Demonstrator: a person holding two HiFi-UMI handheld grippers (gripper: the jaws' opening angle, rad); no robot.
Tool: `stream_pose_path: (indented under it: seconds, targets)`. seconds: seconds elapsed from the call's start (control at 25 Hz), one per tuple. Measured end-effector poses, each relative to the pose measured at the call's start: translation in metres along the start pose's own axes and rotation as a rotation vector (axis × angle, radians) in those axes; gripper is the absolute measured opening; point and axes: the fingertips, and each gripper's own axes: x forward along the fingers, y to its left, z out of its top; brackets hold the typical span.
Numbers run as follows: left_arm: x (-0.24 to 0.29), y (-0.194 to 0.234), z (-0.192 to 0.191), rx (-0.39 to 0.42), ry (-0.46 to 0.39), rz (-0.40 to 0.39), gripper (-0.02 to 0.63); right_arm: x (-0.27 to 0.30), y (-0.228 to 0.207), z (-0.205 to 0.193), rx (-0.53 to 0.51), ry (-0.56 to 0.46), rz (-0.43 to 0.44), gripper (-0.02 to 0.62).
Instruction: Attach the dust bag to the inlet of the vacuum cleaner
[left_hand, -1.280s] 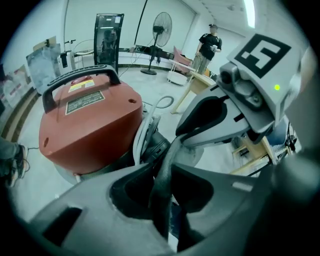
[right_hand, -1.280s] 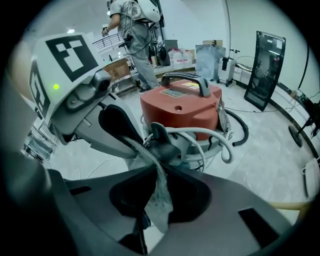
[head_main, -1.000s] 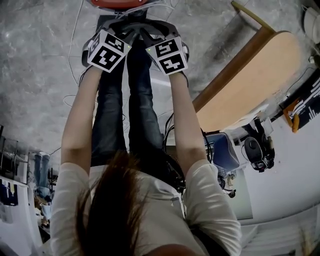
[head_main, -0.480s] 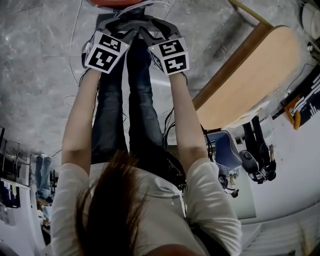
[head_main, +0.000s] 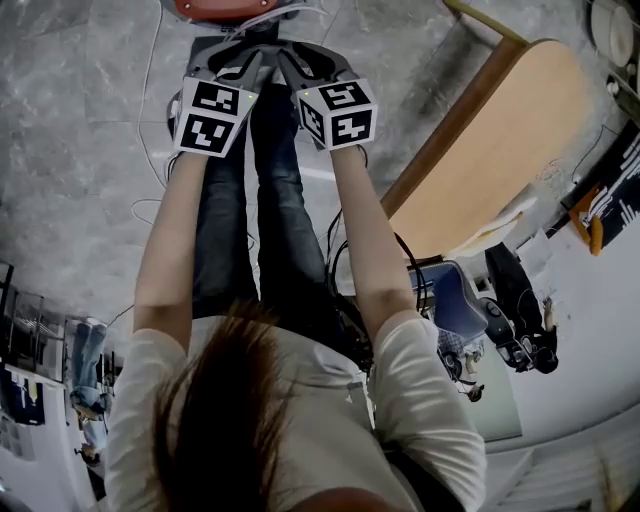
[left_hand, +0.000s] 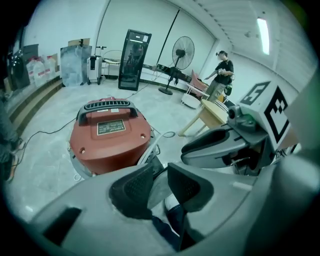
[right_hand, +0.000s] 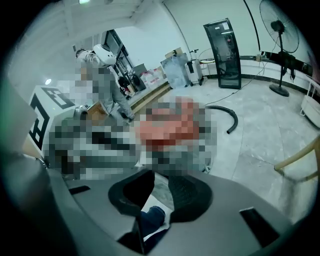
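Legs: we noted the person's jeans (head_main: 270, 200) directly under both tools, standing on the grey floor (left_hand: 40, 150).
Left gripper (left_hand: 159, 180): fingers part-way apart, having just been closing. Nothing was clamped, and only floor and the person's leg showed through the gap.
Right gripper (right_hand: 160, 187): likewise half-spread and just been closing, empty, with jeans and floor behind the gap.
Dust bag: we found it in no view.
Vacuum cleaner (left_hand: 110, 137): red top with handle, on the floor just beyond the grippers. We could not see its inlet.
Progress: we judged nothing attached yet. The bag still had to be found, picked up and fitted.
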Motion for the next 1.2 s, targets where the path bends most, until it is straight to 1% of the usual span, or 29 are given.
stream_pose_path:
  seconds: [0.08,0.12,0.24,0.32,0.52,0.64,0.76,0.96,1.08,1.2]
  targets:
    - [-0.005,-0.003,0.006,0.014,-0.02,0.022,0.089,-0.006,0.001,0.004,-0.006,-0.012,-0.011,0.054]
    - [-0.007,-0.004,0.01,0.022,-0.032,0.034,0.07,-0.009,0.001,0.005,-0.011,-0.017,-0.016,0.037]
    - [-0.017,-0.006,0.023,0.032,-0.083,0.074,0.026,-0.019,0.0,0.014,-0.008,-0.044,-0.018,0.003]
    - [-0.024,-0.01,0.031,0.031,-0.109,0.089,0.018,-0.029,-0.002,0.021,0.0,-0.06,-0.018,0.002]
    - [-0.044,-0.015,0.055,0.046,-0.142,0.117,0.018,-0.057,-0.004,0.036,-0.008,-0.07,-0.012,0.002]
    - [-0.06,-0.017,0.074,0.032,-0.175,0.145,0.017,-0.076,-0.003,0.048,-0.044,-0.068,-0.004,0.002]
    - [-0.08,-0.026,0.09,0.007,-0.204,0.162,0.017,-0.1,0.002,0.065,-0.074,-0.088,0.0,0.002]
    - [-0.116,-0.041,0.111,-0.023,-0.259,0.186,0.017,-0.14,0.012,0.102,-0.065,-0.161,0.005,0.002]
    - [-0.137,-0.049,0.121,-0.021,-0.275,0.196,0.017,-0.166,0.02,0.124,-0.045,-0.21,0.006,0.0]
    - [-0.155,-0.051,0.142,-0.025,-0.303,0.211,0.017,-0.186,0.027,0.15,-0.055,-0.248,0.011,0.002]
